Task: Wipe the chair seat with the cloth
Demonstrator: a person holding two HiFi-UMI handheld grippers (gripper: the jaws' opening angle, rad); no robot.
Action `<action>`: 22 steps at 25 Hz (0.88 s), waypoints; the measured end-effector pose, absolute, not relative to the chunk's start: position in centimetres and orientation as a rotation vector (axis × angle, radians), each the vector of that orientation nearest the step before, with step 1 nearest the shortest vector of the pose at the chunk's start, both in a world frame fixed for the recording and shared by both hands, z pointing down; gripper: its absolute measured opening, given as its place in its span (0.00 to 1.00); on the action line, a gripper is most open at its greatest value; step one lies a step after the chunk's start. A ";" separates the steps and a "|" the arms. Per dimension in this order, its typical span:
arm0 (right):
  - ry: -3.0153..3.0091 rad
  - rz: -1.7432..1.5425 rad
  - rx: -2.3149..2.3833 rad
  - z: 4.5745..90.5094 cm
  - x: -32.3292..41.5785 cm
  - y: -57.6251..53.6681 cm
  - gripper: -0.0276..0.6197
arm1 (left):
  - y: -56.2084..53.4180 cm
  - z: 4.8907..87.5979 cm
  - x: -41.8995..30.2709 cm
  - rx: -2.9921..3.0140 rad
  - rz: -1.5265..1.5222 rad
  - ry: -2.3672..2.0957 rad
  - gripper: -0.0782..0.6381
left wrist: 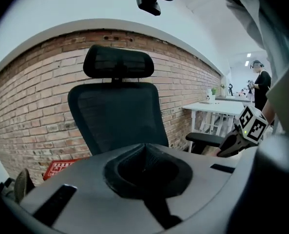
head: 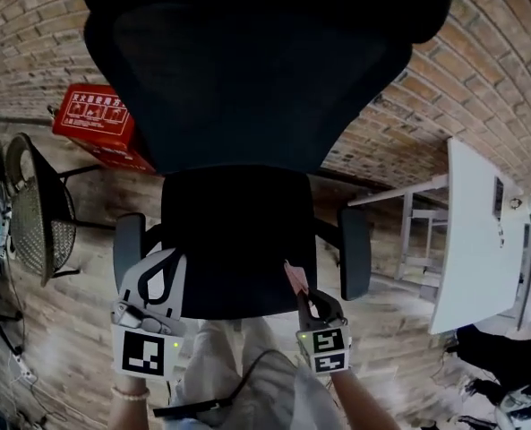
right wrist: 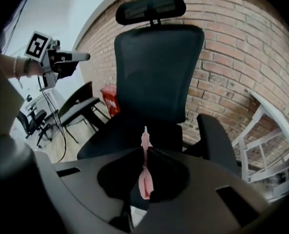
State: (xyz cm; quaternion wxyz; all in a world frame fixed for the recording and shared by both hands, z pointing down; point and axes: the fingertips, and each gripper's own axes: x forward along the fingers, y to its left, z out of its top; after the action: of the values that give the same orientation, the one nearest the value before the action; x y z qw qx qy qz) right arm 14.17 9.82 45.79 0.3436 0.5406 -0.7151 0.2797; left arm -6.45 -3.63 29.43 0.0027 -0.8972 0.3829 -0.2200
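Right hand-held gripper (right wrist: 144, 148) pinched the cloth (right wrist: 145, 182) over the chair seat (head: 229, 240); left hand-held gripper (left wrist: 145, 146) was closed; only its view caught a person (left wrist: 262, 84); brick wall (head: 32, 52) behind

Looks down on black chair seat (head: 238, 240). Pinches pink cloth (head: 294, 280) in right gripper (head: 306, 303) at seat's front right edge — holds left gripper (head: 164, 262) off seat's front left corner.

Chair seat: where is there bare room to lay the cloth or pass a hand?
The seat is bare all over, from the backrest to its front edge, between the two armrests. It is crowded only along the front: the right tongs pinch the pink cloth over the front right corner, and the left tongs, shut, sit by the left armrest.
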 end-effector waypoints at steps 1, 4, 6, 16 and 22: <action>-1.872 0.714 1.431 44.3 14.3 8.9 0.12 | -3.9 28.0 -6.5 -2.798 -0.685 1.195 0.13; -1.925 0.645 1.497 39.6 14.4 6.4 0.12 | -4.1 24.3 -6.4 -2.768 -0.658 1.174 0.13; -1.962 0.587 1.527 36.7 14.3 4.9 0.12 | -3.9 22.2 -6.3 -2.764 -0.640 1.171 0.13; -2.201 0.341 1.565 23.0 11.5 0.6 0.12 | -2.8 14.2 -5.8 -2.717 -0.596 1.204 0.13; -2.311 0.305 1.579 17.9 9.4 -0.2 0.12 | -2.5 11.4 -6.2 -2.680 -0.565 1.244 0.13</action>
State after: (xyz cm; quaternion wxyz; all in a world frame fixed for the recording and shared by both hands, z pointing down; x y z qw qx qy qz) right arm 9.44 -0.17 17.92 0.1622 0.5534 -0.8100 0.1068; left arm -6.16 -2.48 11.38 0.0666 -0.8890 0.4126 -0.1873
